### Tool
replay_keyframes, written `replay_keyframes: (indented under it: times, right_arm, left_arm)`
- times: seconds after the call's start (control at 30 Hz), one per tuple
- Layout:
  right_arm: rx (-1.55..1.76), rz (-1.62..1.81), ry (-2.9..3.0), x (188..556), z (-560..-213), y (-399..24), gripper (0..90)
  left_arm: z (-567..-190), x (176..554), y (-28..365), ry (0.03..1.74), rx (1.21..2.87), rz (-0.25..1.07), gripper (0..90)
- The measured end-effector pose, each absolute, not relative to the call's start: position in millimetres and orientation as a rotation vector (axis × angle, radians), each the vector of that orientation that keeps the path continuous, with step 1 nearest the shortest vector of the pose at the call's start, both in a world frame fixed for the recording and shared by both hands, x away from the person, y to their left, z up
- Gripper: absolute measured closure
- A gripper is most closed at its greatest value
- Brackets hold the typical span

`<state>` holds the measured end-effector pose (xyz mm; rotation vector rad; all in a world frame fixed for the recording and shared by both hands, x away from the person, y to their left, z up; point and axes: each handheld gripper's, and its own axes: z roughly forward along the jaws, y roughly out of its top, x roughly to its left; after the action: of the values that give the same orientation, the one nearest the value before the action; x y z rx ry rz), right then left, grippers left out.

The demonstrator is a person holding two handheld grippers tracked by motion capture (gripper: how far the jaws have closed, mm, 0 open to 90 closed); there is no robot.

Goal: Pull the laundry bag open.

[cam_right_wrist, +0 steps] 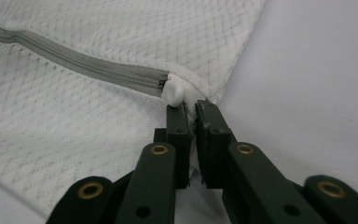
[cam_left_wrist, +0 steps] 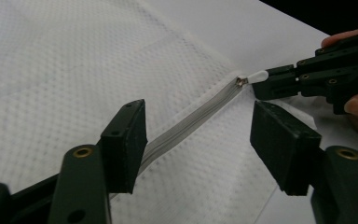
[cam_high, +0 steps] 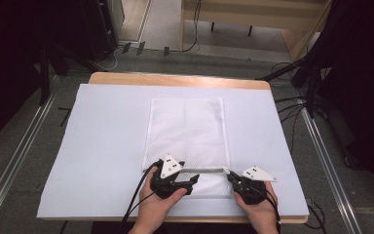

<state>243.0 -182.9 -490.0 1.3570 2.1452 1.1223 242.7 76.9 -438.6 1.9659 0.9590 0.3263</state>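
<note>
White mesh laundry bag (cam_high: 187, 131) lies flat on the table mat (cam_high: 102, 146) — its grey zipper (cam_left_wrist: 191, 122) runs crosswise between the hands. Right gripper (cam_right_wrist: 192, 109) pinches the white zipper pull (cam_right_wrist: 174, 91) at that end; left gripper (cam_left_wrist: 198, 140) gapes, straddling the zipper's other end.

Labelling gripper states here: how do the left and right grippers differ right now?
The left gripper is open, jaws set wide either side of the grey zipper; the right gripper is shut on the white zipper pull. The left sits at the mesh bag's left edge, the right at its right corner. Both are black, hand-held, near the zipper.
</note>
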Motion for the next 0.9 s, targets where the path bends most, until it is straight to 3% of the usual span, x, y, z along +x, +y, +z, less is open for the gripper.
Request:
replay_keyframes:
  times: [0.13,0.47,0.9]
  right_arm:
    - [1.323,1.155,2.142,241.3,-487.1,-183.0,89.7]
    - [1.209,1.214,2.115,231.7,-473.7,-173.9,90.0]
    - [1.142,1.229,2.132,227.1,-470.6,-166.7,90.0]
  left_arm:
    - [-442.7,248.1,60.7,0.940,1.982,0.281,50.0]
    - [-458.6,263.4,32.9,0.925,2.015,0.140,66.3]
    - [-454.1,266.2,33.7,0.952,1.920,0.000,61.6]
